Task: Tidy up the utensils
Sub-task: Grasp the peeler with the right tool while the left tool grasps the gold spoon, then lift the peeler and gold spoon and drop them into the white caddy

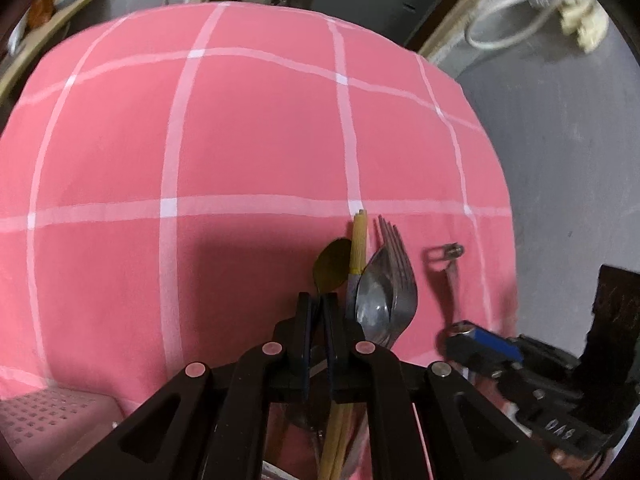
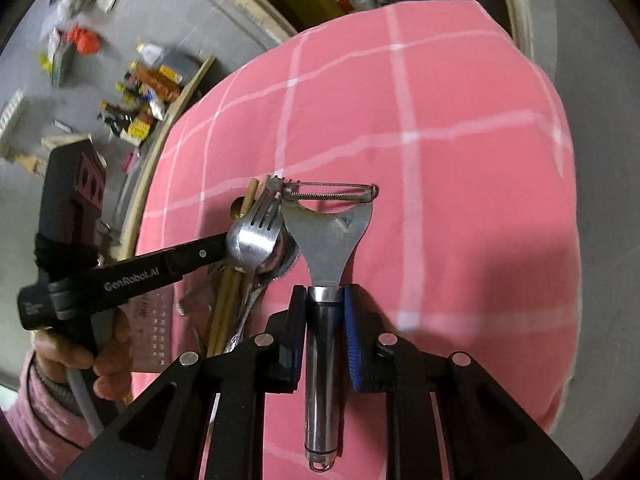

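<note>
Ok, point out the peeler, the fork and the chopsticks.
peeler [image 2: 329, 232]: right wrist view, on its flat metal head, below the blade.
fork [image 2: 267, 213]: right wrist view, on its tines, over the spoon.
chopsticks [image 1: 359, 240]: left wrist view, on the upper ends, beside the fork.

The tablecloth [image 1: 240, 140] was pink with a grid of white lines. The peeler [image 2: 326, 236] was silver steel. The chopsticks [image 1: 359, 240] were pale yellow, one spoon [image 1: 332, 266] dull gold, the fork [image 2: 260, 220] silver. The sleeve [image 2: 28, 420] was pink.
</note>
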The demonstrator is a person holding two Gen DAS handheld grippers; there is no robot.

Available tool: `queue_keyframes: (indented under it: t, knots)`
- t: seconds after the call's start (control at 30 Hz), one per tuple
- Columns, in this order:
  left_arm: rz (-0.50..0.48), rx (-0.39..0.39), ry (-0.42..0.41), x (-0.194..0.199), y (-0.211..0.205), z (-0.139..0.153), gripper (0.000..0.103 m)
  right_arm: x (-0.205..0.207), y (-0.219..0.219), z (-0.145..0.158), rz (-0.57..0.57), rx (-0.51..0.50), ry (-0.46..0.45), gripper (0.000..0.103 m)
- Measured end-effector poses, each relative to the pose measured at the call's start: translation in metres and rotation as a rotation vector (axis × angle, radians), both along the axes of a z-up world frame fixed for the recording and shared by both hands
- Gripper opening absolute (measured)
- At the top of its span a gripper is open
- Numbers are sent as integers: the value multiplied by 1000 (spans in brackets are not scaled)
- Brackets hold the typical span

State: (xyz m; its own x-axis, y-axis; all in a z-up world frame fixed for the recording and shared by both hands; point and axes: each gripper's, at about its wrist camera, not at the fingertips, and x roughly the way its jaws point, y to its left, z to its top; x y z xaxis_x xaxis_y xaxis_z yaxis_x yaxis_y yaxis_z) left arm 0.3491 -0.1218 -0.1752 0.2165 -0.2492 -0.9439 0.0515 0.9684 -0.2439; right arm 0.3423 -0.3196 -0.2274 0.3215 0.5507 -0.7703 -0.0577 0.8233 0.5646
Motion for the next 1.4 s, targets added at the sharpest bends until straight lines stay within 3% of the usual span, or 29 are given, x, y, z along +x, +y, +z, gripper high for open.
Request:
queue_keyframes:
  t: [0.1,0.3,0.43,0.57,0.8,1.0,1.23,1.4]
  knots:
    - [-61,83,6,1,-13,2,7,-6,0,-2,-8,1,-3,16]
    - [-83,146,7,4,-29,4,5,-9,7,-5,-42,10,-9,16]
    - [-7,59,11,0,-22,8,5,-12,5,-5,-65,43,-8,16]
    - [47,31,-38,-12,-11,18,4,-19,2,-9,-87,86,-5,16]
    - [86,8,-120,-37,0,40,2,-36,-1,-10,-134,149,-41,16]
    - [61,-13,-169,-51,10,47,2,-44,-3,-6,-169,166,-79,16]
    - [62,-58,-267,-64,13,76,2,-57,-9,24,-210,166,-195,16]
    - [94,-108,-355,-77,22,113,2,-66,-9,71,-231,161,-336,16]
